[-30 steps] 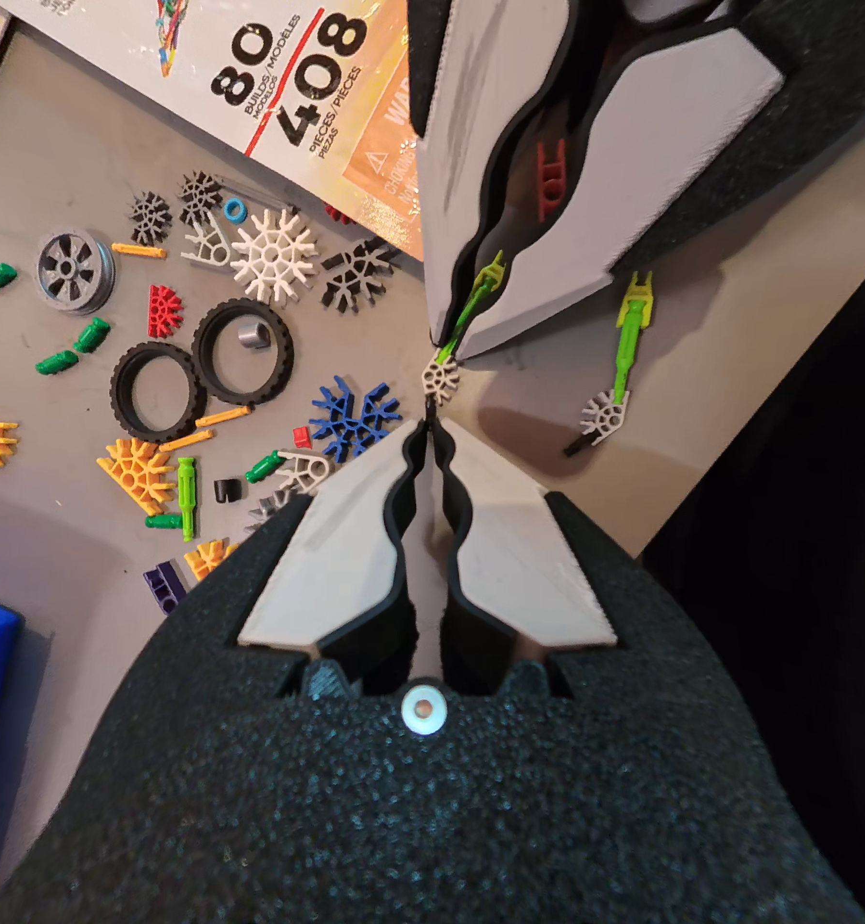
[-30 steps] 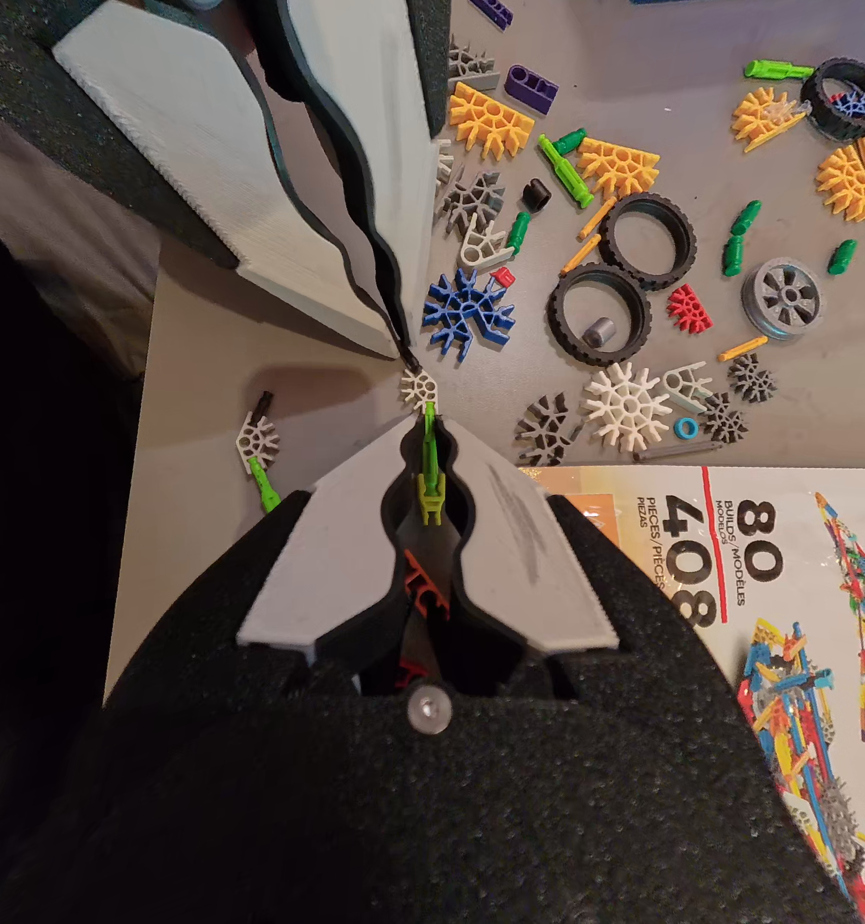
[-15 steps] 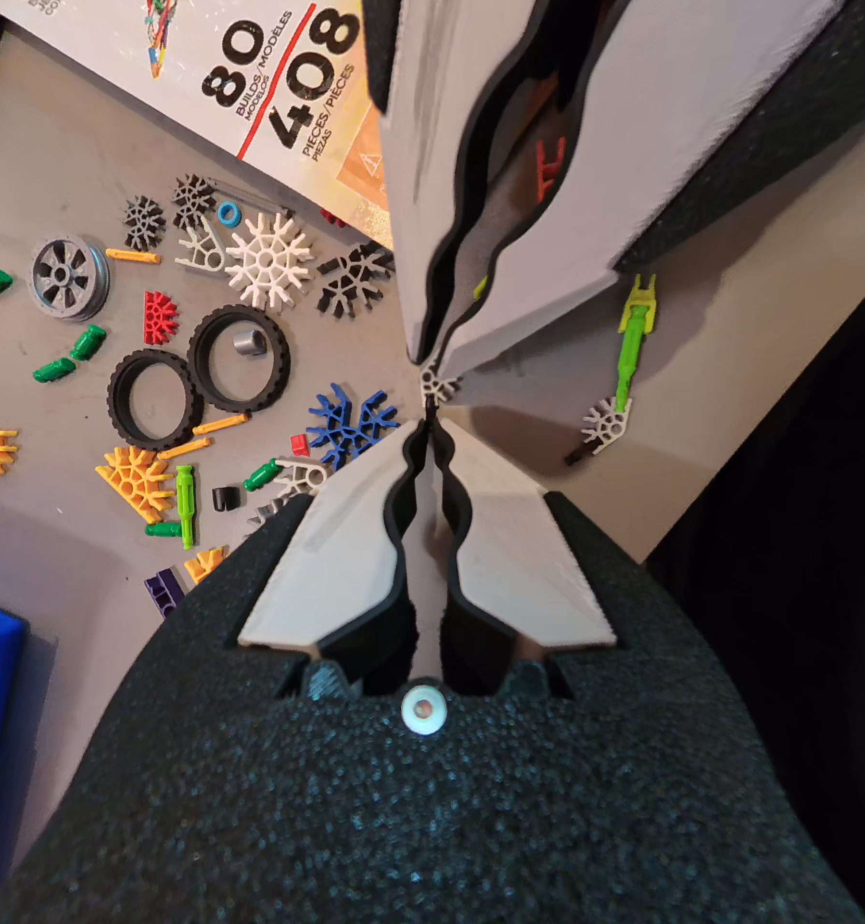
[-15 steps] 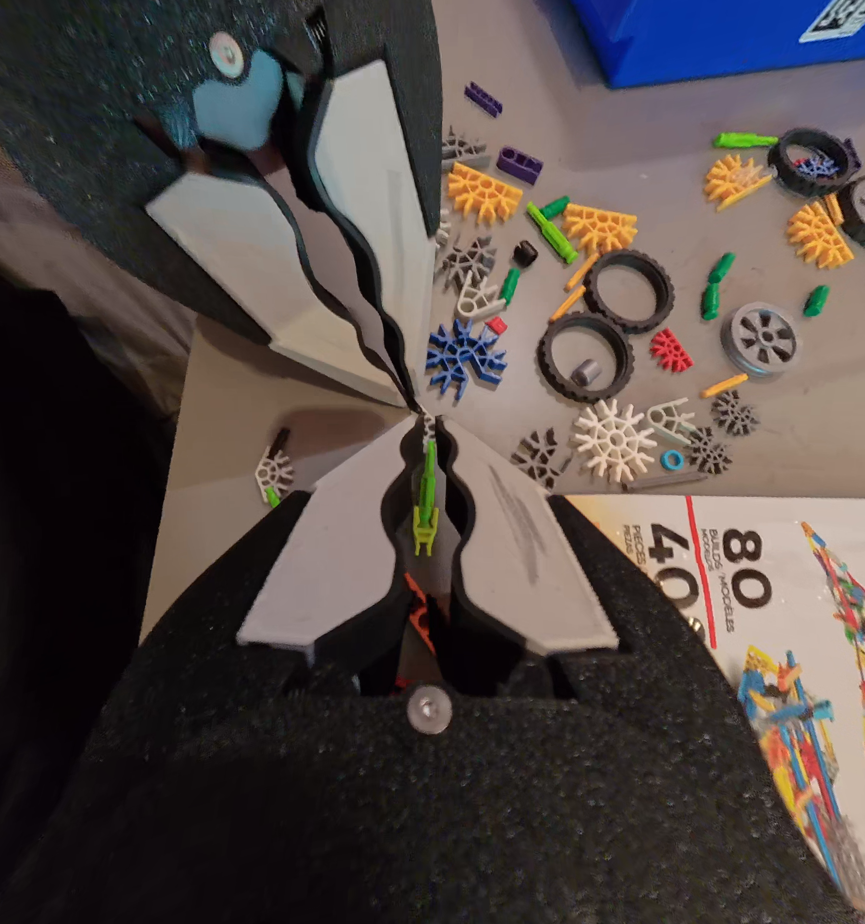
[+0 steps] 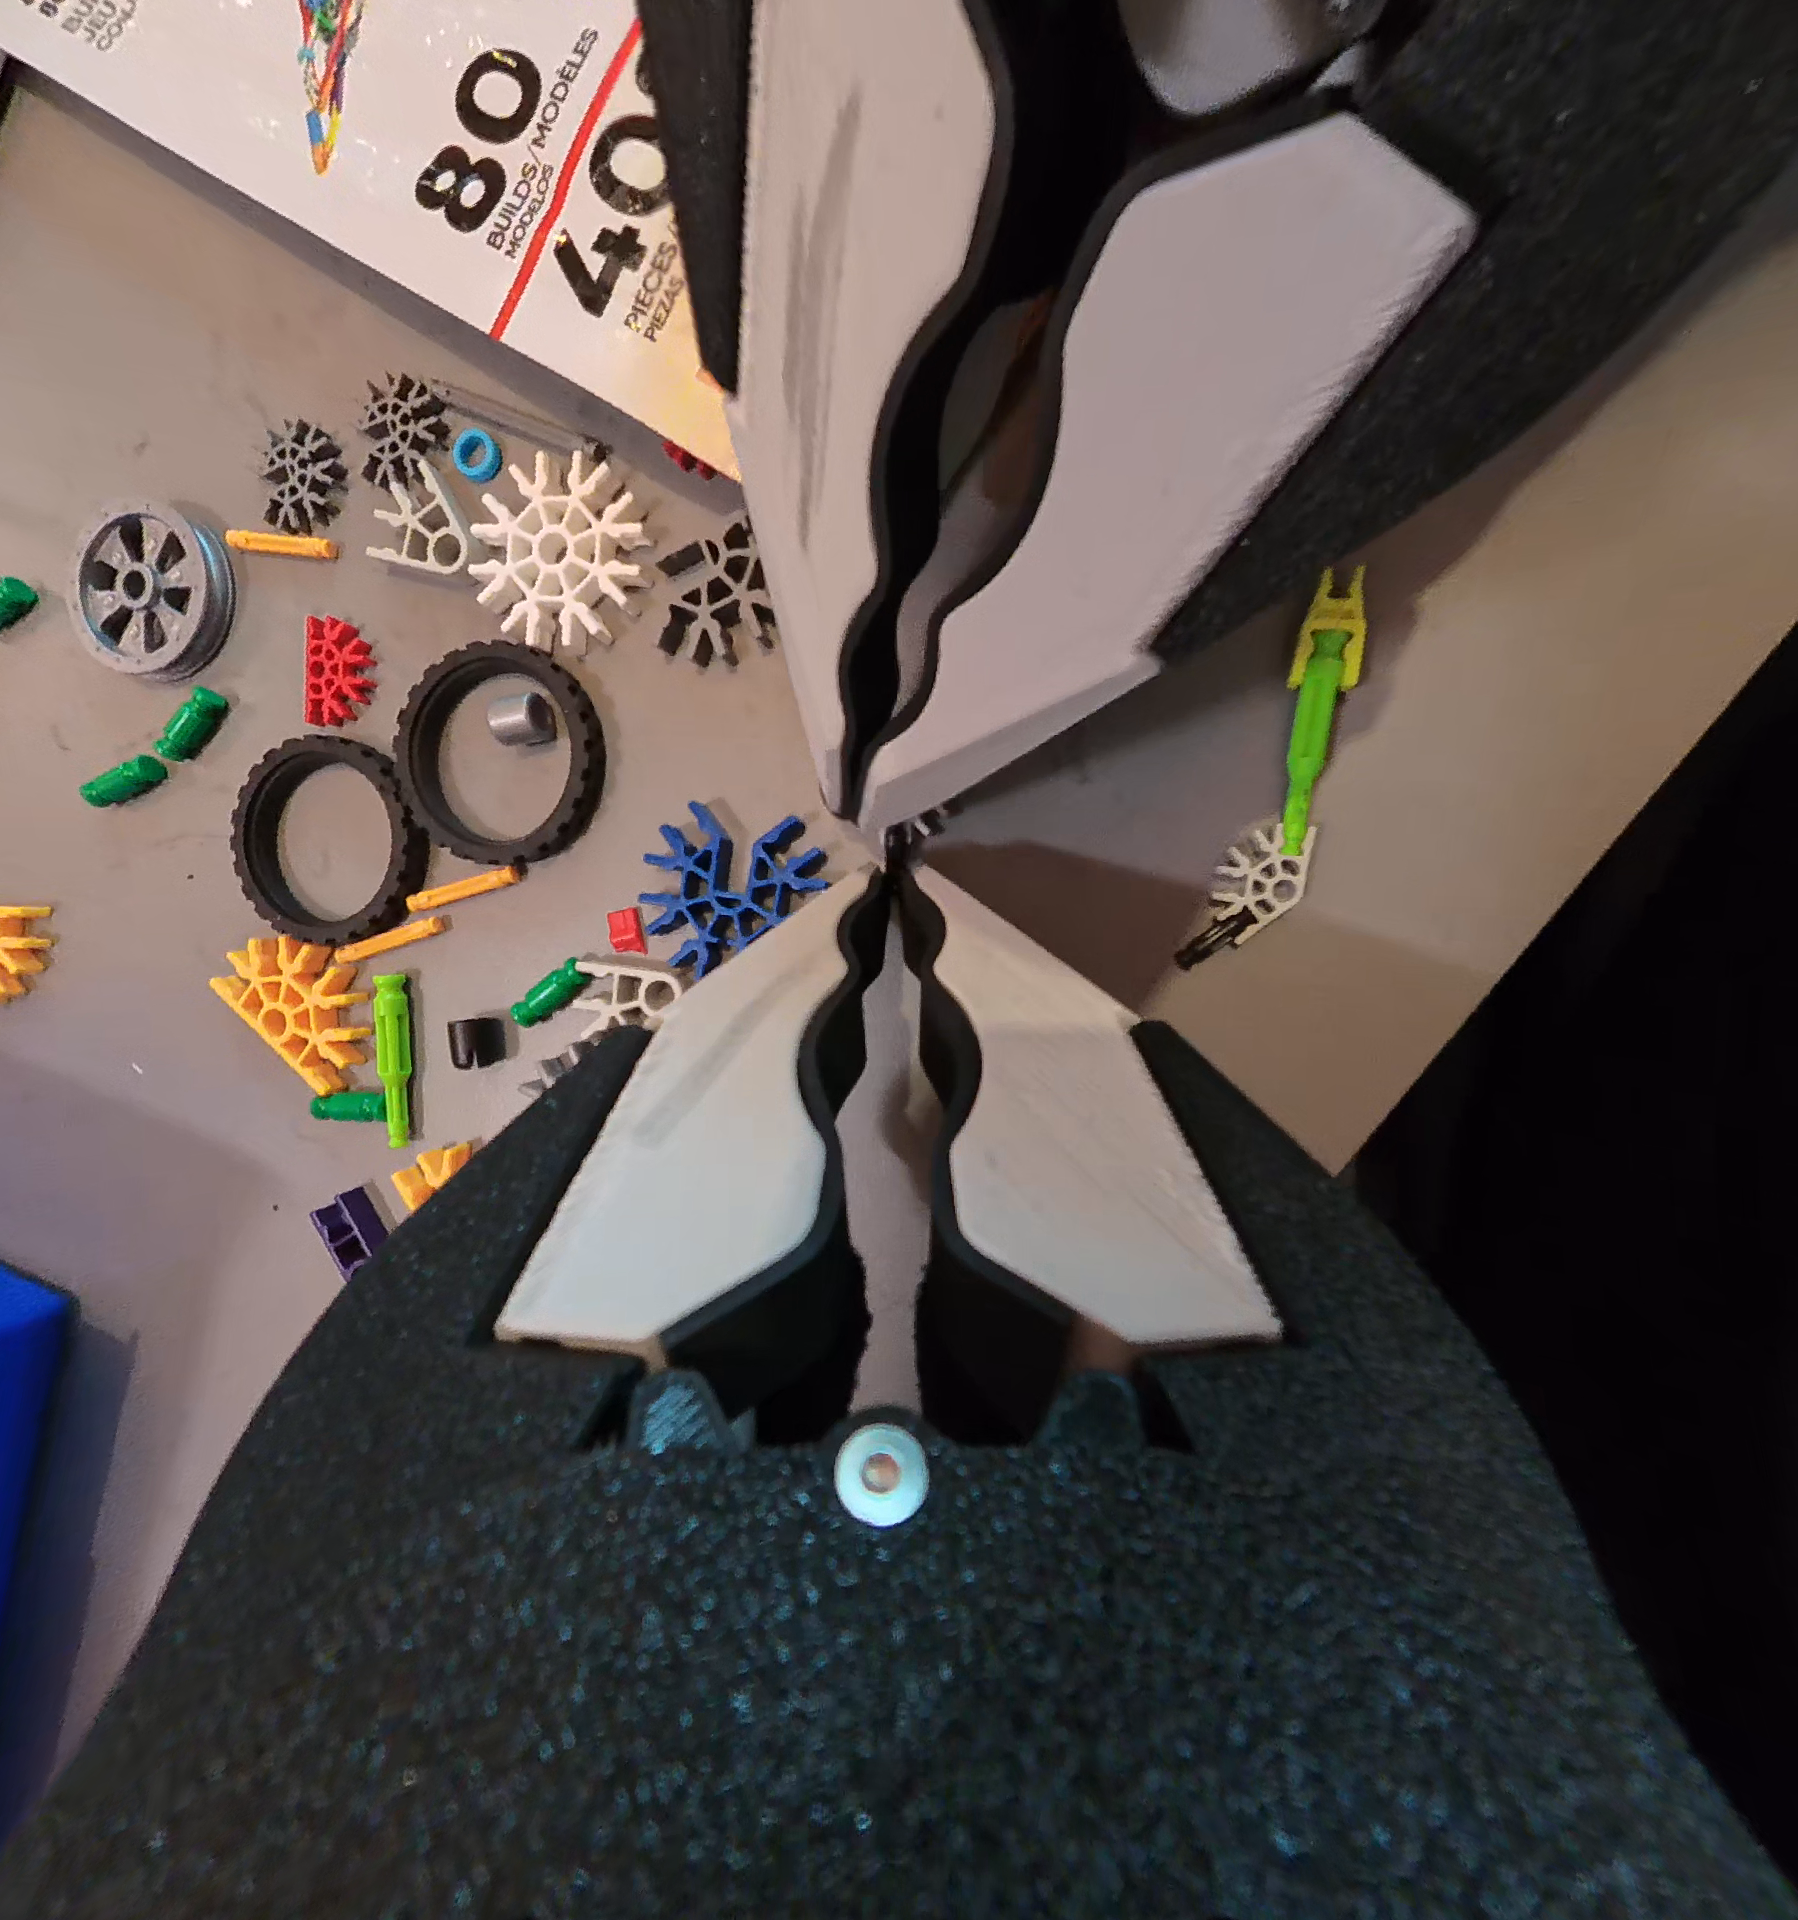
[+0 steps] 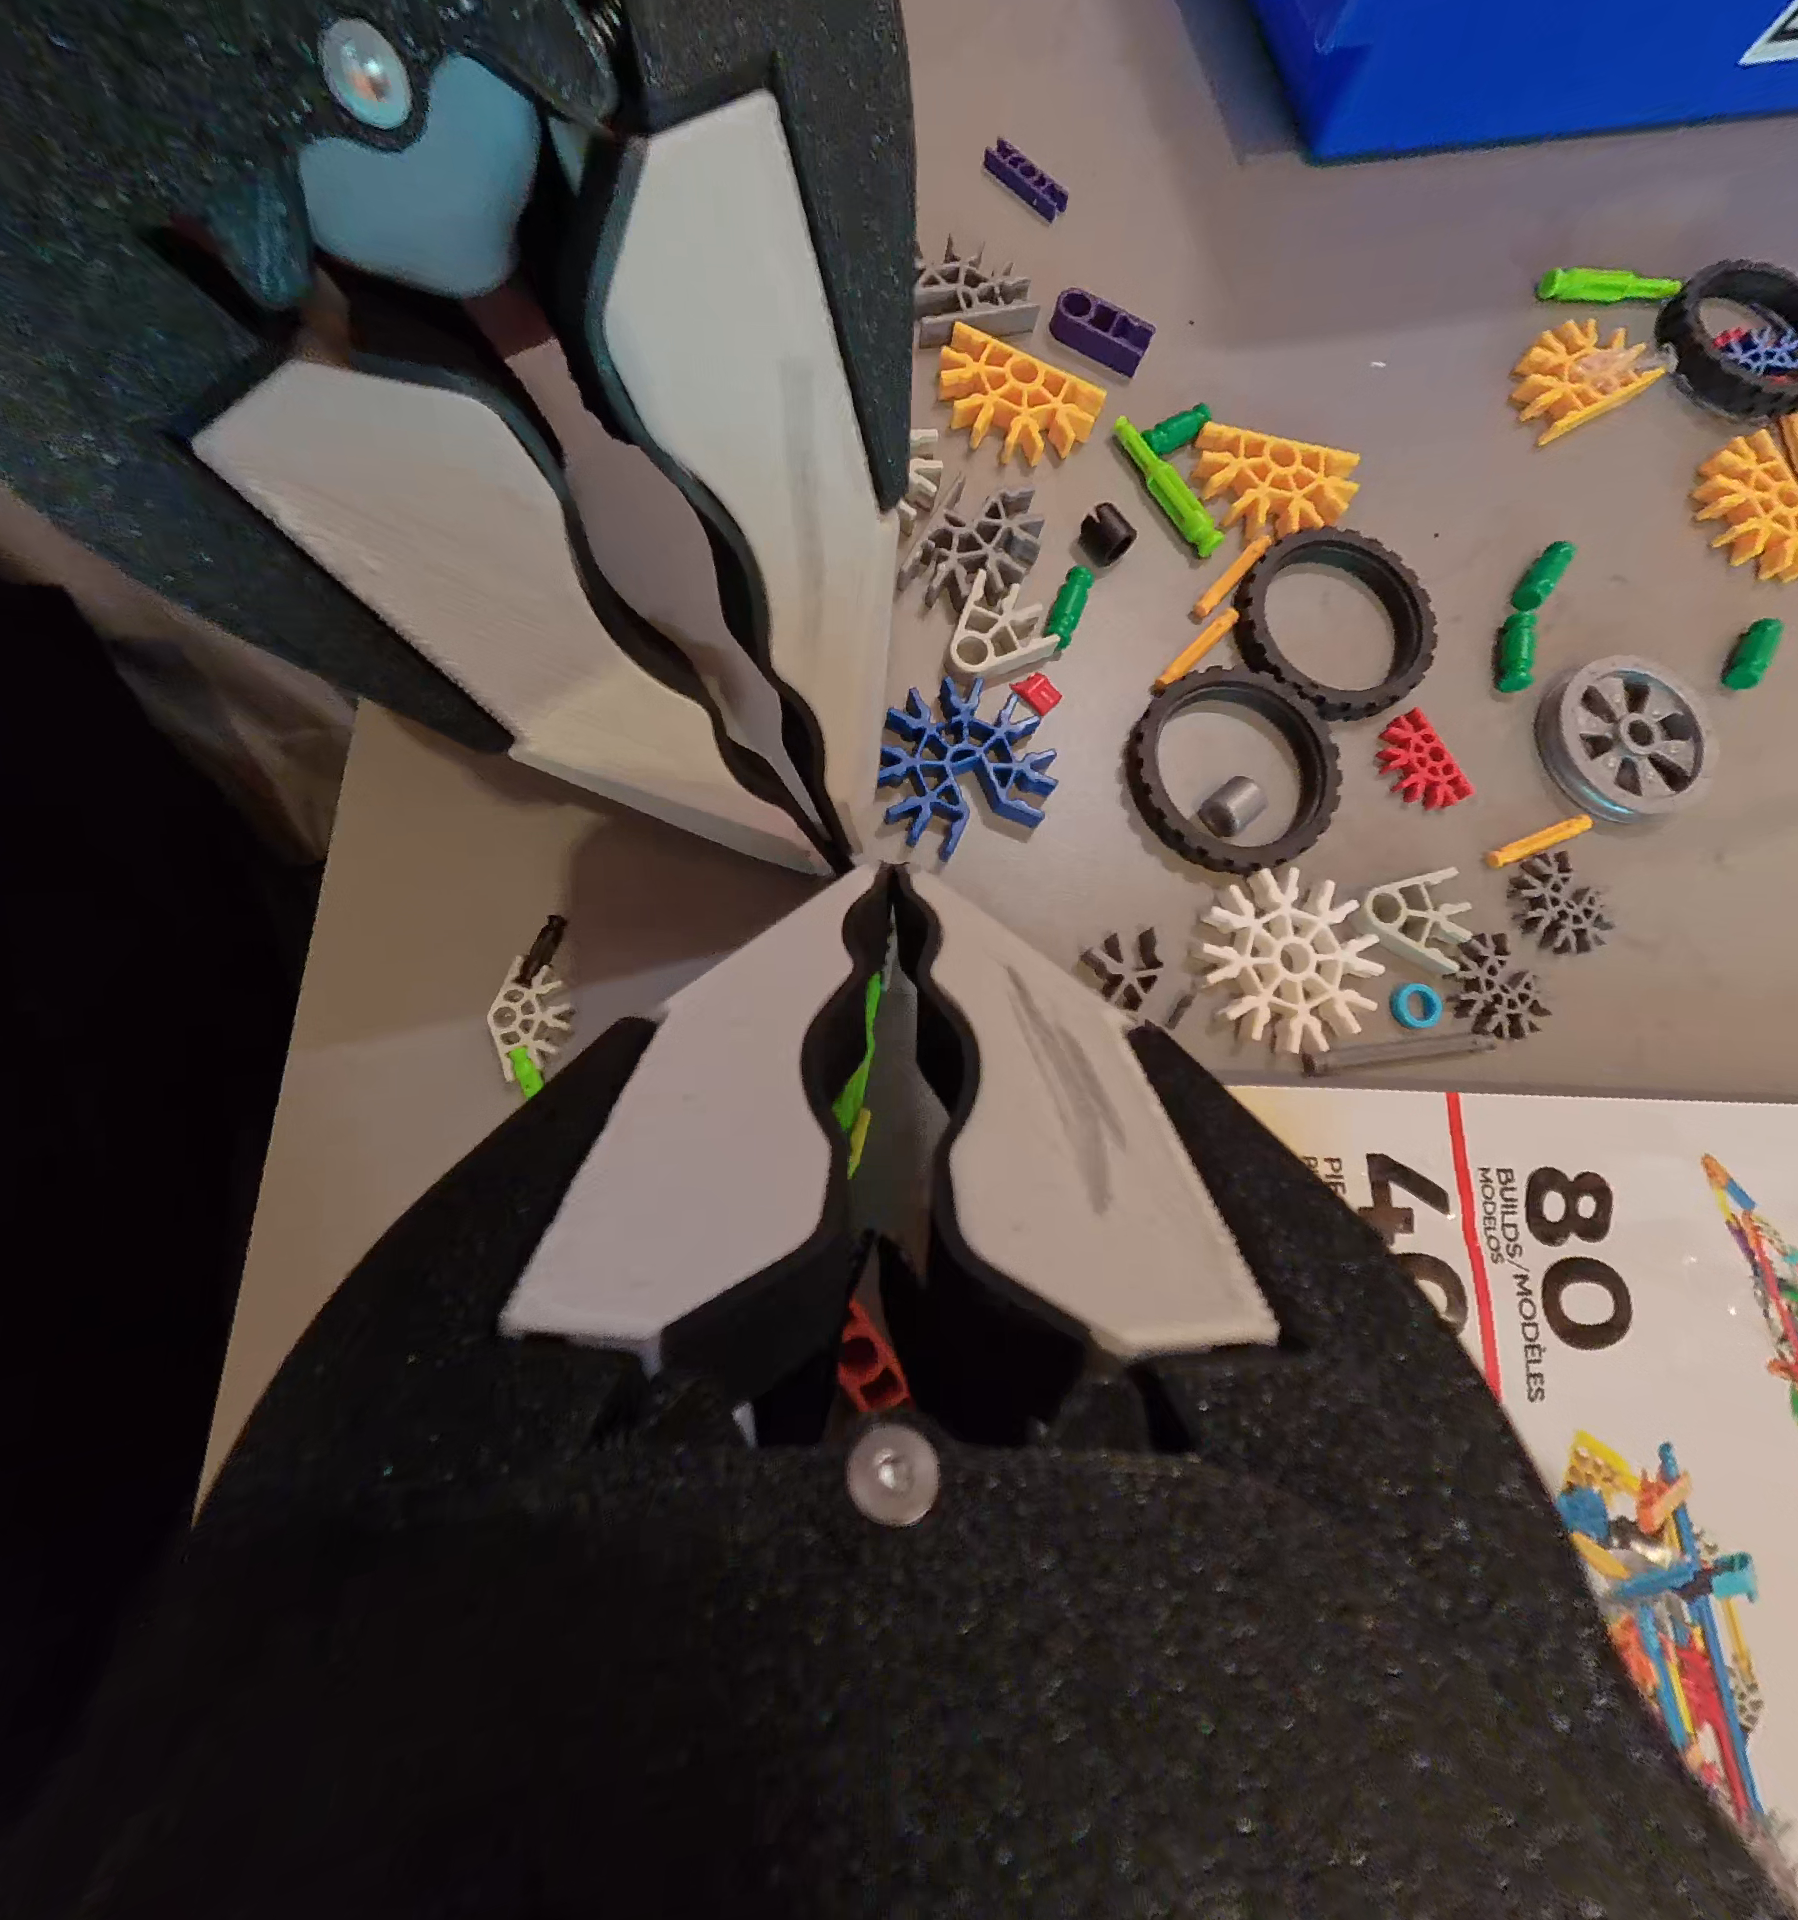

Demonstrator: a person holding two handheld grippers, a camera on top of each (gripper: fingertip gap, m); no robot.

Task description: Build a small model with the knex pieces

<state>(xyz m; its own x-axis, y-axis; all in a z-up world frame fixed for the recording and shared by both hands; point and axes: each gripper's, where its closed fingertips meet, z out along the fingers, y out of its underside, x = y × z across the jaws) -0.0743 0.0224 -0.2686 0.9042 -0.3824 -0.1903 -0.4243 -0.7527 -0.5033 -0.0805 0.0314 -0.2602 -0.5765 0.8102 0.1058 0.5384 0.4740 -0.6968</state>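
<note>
My left gripper (image 5: 890,878) is shut; its tips pinch a thin black rod stuck in a small white connector (image 5: 921,826), which barely shows between the two grippers. My right gripper (image 6: 893,878) is shut on a light green rod (image 6: 864,1081) that runs back between its fingers, with a red piece (image 6: 869,1371) deeper inside. The two grippers meet tip to tip just above the grey table (image 5: 95,364), near its corner. The right gripper (image 5: 859,805) reaches in from the top of the left wrist view. The left gripper (image 6: 843,857) reaches in from the upper left of the right wrist view.
A like assembly of white connector, green rod and black rod (image 5: 1264,883) lies near the table edge. A blue connector (image 5: 734,894), two black tyres (image 5: 500,753), a white snowflake piece (image 5: 562,551), a printed box (image 5: 479,187) and a blue bin (image 6: 1560,73) lie around. The grippers are tip to tip, or close to it.
The two grippers have drawn together tip to tip. The white connector, plain to see a second ago, is now almost hidden, and the green rod sits deeper between the right fingers.
</note>
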